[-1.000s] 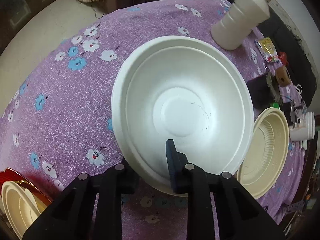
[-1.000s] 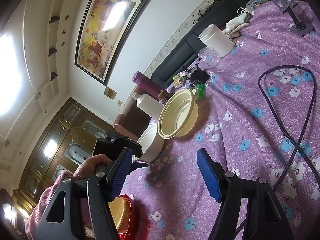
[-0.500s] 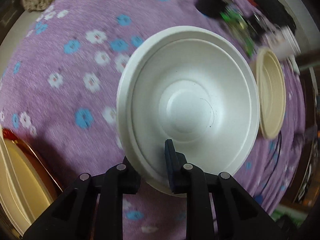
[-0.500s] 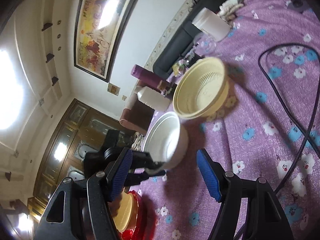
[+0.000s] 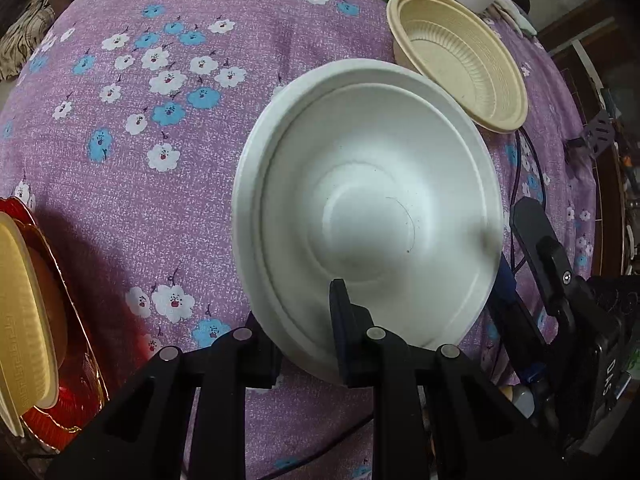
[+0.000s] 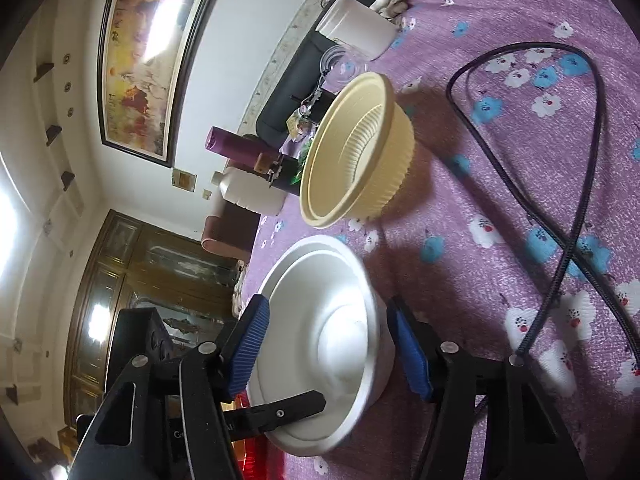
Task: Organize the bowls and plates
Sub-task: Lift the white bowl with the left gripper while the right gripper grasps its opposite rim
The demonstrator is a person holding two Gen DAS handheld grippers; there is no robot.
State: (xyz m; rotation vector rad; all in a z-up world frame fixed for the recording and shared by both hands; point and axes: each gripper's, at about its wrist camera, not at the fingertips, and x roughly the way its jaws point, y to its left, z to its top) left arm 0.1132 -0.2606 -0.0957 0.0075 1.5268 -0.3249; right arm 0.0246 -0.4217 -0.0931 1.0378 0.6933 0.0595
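Observation:
My left gripper (image 5: pixel 304 328) is shut on the near rim of a white bowl (image 5: pixel 368 216) and holds it above the purple flowered tablecloth (image 5: pixel 160 128). In the right wrist view the same white bowl (image 6: pixel 328 344) sits between the blue pads of my open right gripper (image 6: pixel 328 348), with the left gripper's finger (image 6: pixel 280 412) clamped on its rim. A cream ribbed bowl (image 5: pixel 460 56) lies on the cloth beyond it; it also shows in the right wrist view (image 6: pixel 356 148). A cream bowl (image 5: pixel 20 320) rests on a red plate (image 5: pixel 76 392) at the left edge.
A black cable (image 6: pixel 568 200) loops over the cloth at the right. A white jar (image 6: pixel 356 28), a white bottle (image 6: pixel 252 192), a purple bottle (image 6: pixel 236 148) and small clutter stand at the table's far side. The right gripper's body (image 5: pixel 560 300) shows beside the white bowl.
The left gripper has carried the white bowl away from the white bottle, toward the right gripper. The bowl now sits between the right gripper's open fingers. The red plate stack is nearer.

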